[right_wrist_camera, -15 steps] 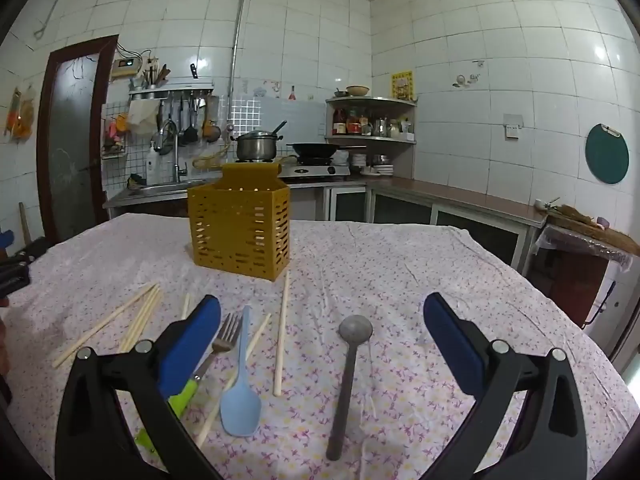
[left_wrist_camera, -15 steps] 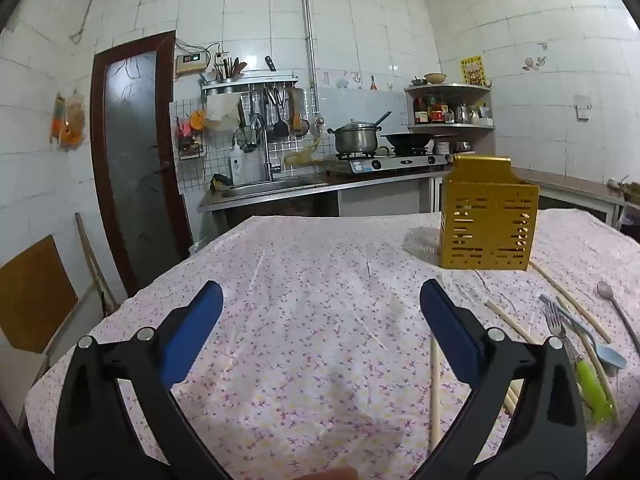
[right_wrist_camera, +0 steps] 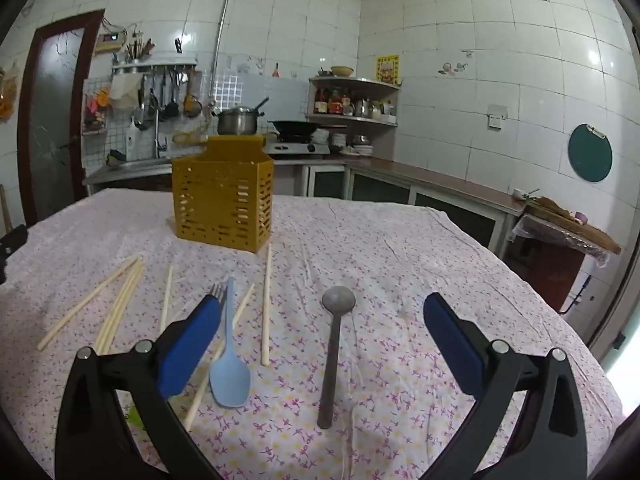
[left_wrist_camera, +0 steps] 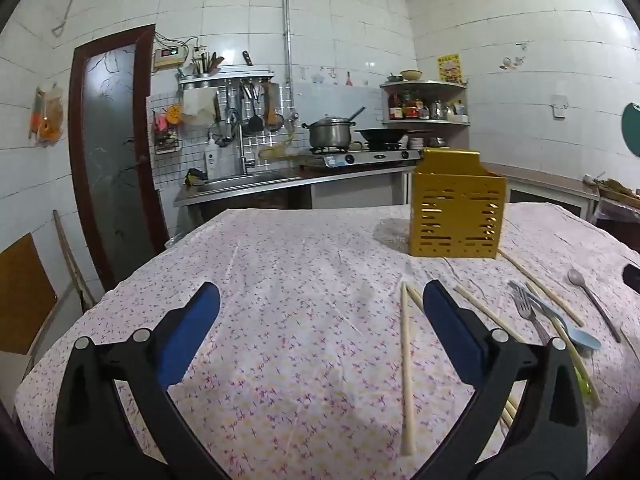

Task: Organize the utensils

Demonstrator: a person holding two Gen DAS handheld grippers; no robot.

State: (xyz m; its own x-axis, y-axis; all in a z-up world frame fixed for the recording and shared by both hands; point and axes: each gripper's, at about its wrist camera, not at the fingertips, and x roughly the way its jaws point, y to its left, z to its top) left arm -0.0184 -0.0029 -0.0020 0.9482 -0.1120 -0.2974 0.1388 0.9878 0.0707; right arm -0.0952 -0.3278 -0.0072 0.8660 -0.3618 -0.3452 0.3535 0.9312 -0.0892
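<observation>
A yellow slotted utensil holder [right_wrist_camera: 224, 204] stands upright on the flowered tablecloth; it also shows in the left wrist view [left_wrist_camera: 456, 208]. Loose on the cloth lie a grey metal spoon [right_wrist_camera: 334, 344], a light blue spoon [right_wrist_camera: 230, 356], a fork [right_wrist_camera: 216, 292] with a green handle, and several wooden chopsticks [right_wrist_camera: 120, 300]. My right gripper [right_wrist_camera: 322, 336] is open and empty, with the grey spoon between its fingers. My left gripper [left_wrist_camera: 320, 320] is open and empty; a chopstick [left_wrist_camera: 406, 372] lies just inside its right finger, and the fork [left_wrist_camera: 528, 312] and blue spoon [left_wrist_camera: 576, 332] lie further right.
The table [left_wrist_camera: 304, 280] fills the near field in both views. Behind it are a sink counter [left_wrist_camera: 240, 184], a stove with a pot [left_wrist_camera: 330, 132] and wok, a corner shelf [right_wrist_camera: 352, 100] and a dark door [left_wrist_camera: 112, 152]. A side counter [right_wrist_camera: 460, 188] runs along the right wall.
My left gripper has swung to the right, so the holder and utensils sit closer to its centre. My right gripper has shifted slightly forward; the grey spoon now lies between its fingers.
</observation>
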